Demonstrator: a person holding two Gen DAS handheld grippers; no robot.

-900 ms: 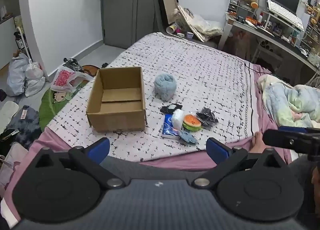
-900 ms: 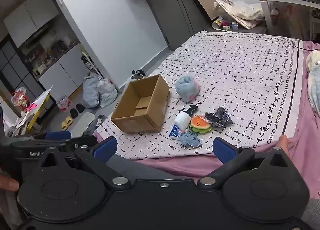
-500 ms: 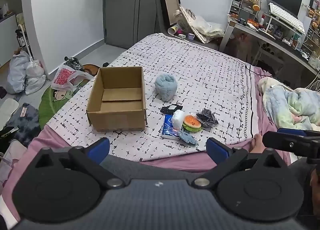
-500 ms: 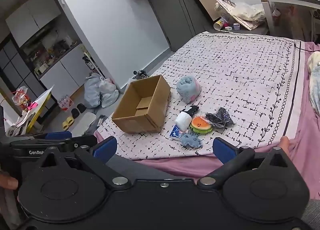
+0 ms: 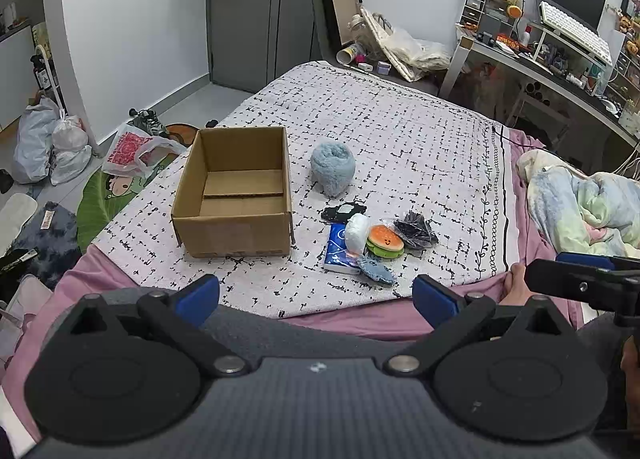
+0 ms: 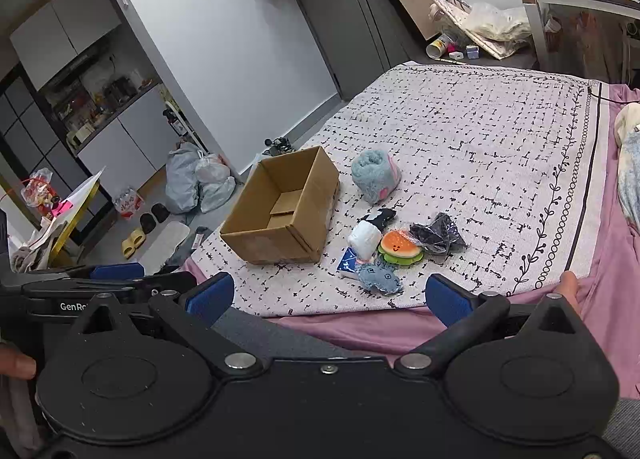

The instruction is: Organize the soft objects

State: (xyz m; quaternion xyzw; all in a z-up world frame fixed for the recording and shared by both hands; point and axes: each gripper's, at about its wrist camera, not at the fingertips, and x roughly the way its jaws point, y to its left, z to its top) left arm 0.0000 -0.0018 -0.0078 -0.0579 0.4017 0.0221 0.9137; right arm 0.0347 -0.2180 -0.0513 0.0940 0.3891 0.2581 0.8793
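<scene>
An open, empty cardboard box stands on the patterned bedspread. To its right lie a fluffy blue roll, a burger plush, a white plush, a small blue-grey plush, a blue packet, and dark crumpled pieces. My left gripper is open and empty, short of the bed's near edge. My right gripper is open and empty, also held back from the objects.
A desk with monitor and keyboard stands at the right. A pastel blanket lies on the bed's right side. Bags and clutter cover the floor at left. A bare foot rests at the bed edge.
Both views have shifted slightly, with the bed objects a little lower and farther. Nothing on the bed has moved. Both grippers stay open.
</scene>
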